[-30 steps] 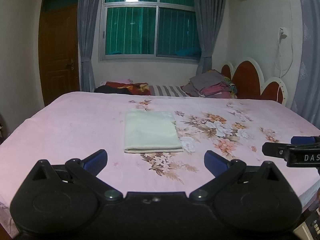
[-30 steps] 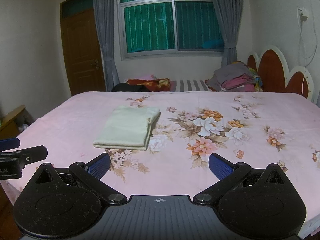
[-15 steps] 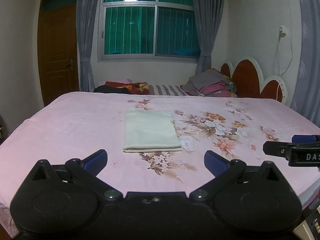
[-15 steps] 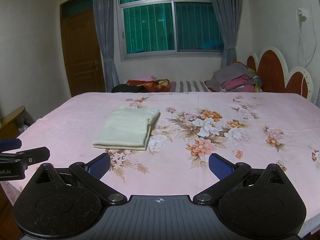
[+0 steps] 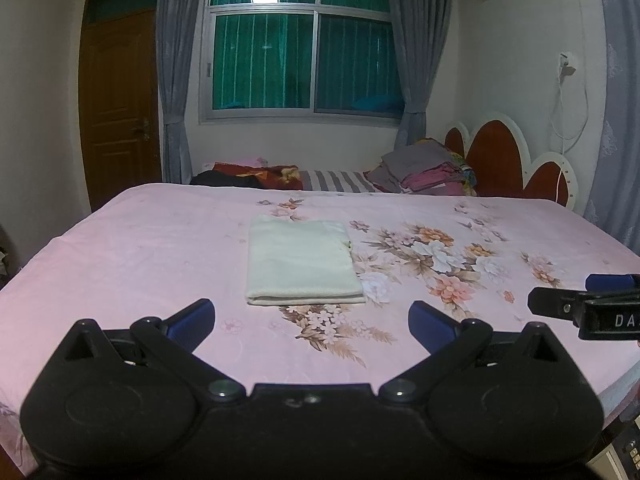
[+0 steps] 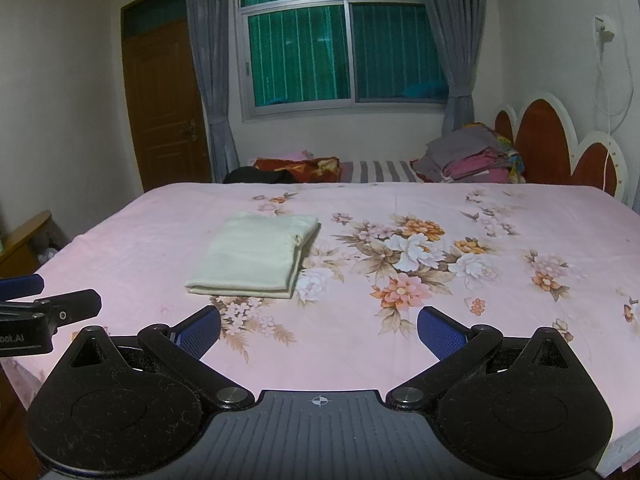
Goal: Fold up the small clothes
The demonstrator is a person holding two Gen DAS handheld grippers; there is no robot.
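On the pink bed (image 5: 140, 248), the small cream cloth (image 5: 302, 266) lies folded flat & neat, w/ left gripper (image 5: 312, 318) & right gripper (image 6: 319, 330) held back, fingers wide & empty, so folding looks done; next, prob. fetch another piece.

both tongs (image 5: 311, 322) slightly back (barely)

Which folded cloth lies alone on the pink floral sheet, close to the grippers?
The cream folded garment, flat in front of both open grippers; the grey and pink folded pile sits far back by the headboard.
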